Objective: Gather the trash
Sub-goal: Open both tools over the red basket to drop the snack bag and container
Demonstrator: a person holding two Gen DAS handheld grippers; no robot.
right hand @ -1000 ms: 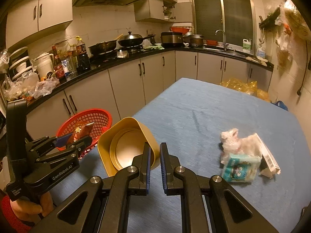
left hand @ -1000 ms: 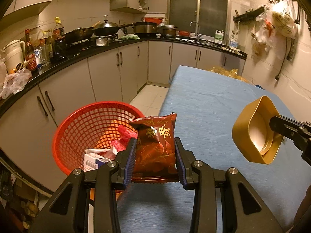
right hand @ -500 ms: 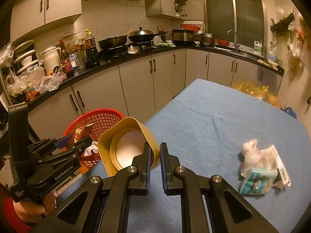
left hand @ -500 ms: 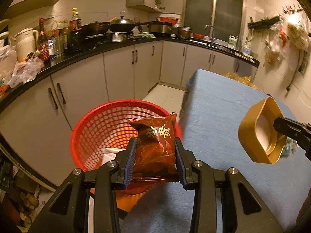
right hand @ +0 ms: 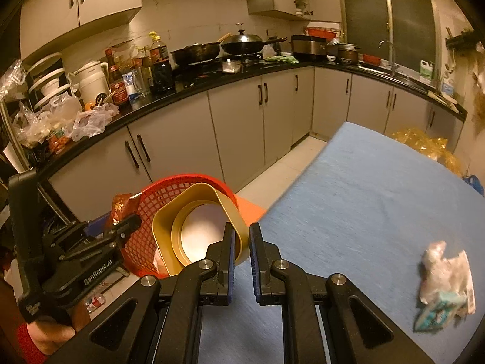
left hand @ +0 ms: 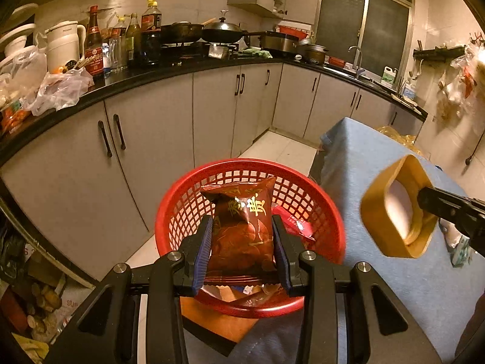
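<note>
Since a second ago both wrist views have swung toward the kitchen cabinets [left hand: 157, 139]: the blue desk [left hand: 372, 163], which then filled the middle of the left view, now lies from 1 to 4 o'clock, its near edge running beside the red basket [left hand: 188, 194]. The basket, earlier at 8 o'clock, now sits dead centre under the left tool [left hand: 242, 244], with tiled floor [left hand: 282, 151] open beyond its rim at 12 o'clock.

The left tool is closed about halfway, its blue pads pressing both sides of the red snack bag [left hand: 242, 227], held upright above the basket, where other wrappers lie.

The right tool [right hand: 241, 250] is nearly closed, pinching the wall of the gold container [right hand: 194, 230], which hangs at the desk's edge, overlapping the basket at 9 o'clock.

The leftover trash pile [right hand: 445, 285] sits on the desk at 4 o'clock, farther right than before, with bare cloth between it and the tool.
</note>
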